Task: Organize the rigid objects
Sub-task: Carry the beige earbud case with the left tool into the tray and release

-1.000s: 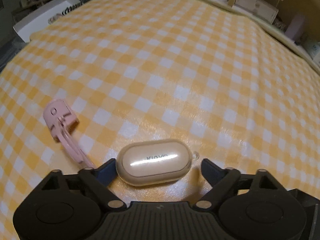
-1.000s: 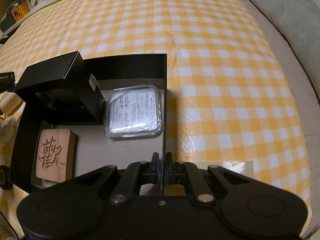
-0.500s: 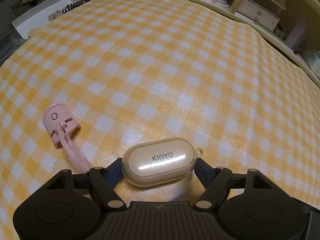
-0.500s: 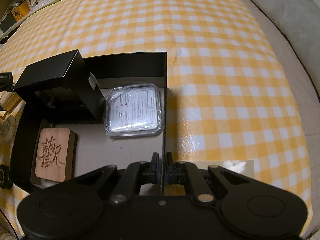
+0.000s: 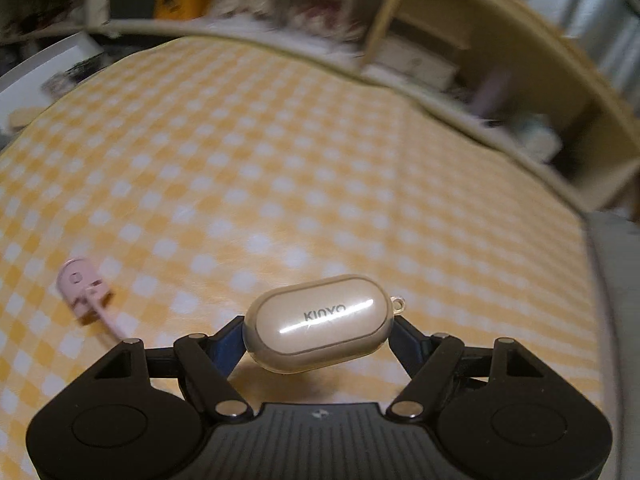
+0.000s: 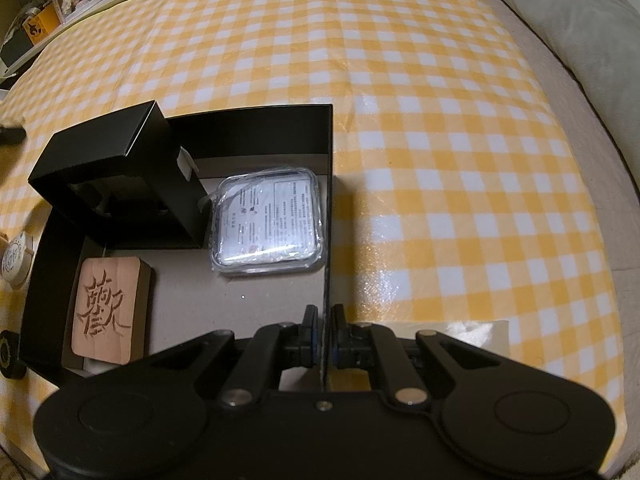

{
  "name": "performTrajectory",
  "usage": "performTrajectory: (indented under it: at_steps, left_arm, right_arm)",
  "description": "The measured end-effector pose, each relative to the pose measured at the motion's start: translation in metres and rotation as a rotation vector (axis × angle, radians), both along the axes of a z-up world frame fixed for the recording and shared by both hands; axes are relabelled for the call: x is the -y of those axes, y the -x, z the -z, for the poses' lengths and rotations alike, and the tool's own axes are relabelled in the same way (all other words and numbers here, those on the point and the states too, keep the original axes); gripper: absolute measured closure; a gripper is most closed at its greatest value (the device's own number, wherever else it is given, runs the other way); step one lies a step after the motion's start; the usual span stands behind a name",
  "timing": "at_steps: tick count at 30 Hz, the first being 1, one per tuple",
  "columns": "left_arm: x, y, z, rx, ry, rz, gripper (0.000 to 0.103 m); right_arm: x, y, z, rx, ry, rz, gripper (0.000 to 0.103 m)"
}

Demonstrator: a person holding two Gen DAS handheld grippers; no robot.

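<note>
My left gripper is shut on a beige KINYO earbud case and holds it above the yellow checked tablecloth. My right gripper is shut on the right wall of a shallow black box and holds it. Inside the box lie a wooden block carved with a character, a square clear plastic case and a smaller open black box.
A pink clip with a strap lies on the cloth left of the left gripper. A round white item and a black item sit left of the box. A grey cushion lies at the far right. Shelves stand beyond the table.
My left gripper closed on the earbud case and lifted it off the cloth, tilting upward. My right gripper and the box stayed still.
</note>
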State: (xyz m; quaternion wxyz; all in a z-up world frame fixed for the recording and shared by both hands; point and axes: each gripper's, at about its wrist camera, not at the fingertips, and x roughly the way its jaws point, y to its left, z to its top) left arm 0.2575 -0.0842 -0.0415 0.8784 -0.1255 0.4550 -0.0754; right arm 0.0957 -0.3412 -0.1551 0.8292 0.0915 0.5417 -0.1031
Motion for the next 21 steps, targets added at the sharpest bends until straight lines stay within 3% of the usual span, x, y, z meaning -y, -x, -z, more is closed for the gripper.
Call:
performTrajectory:
  at_steps: [5, 10, 15, 21]
  left_arm:
    - [0.029, 0.037, -0.023, 0.011, 0.083, 0.203, 0.027]
    - [0.058, 0.083, -0.024, -0.056, 0.131, 0.400, 0.027]
    - [0.086, 0.108, -0.005, -0.080, 0.053, 0.537, 0.027]
    - [0.107, 0.111, 0.019, -0.082, -0.019, 0.596, 0.027]
  right_arm:
    - [0.000, -0.001, 0.000, -0.001, -0.001, 0.000, 0.096]
    - [0.003, -0.001, 0.002, 0.001, -0.021, 0.012, 0.097]
    - [0.016, -0.001, 0.000, 0.003, -0.043, 0.024, 0.097]
    - [0.017, 0.000, -0.002, 0.012, -0.036, 0.027, 0.097]
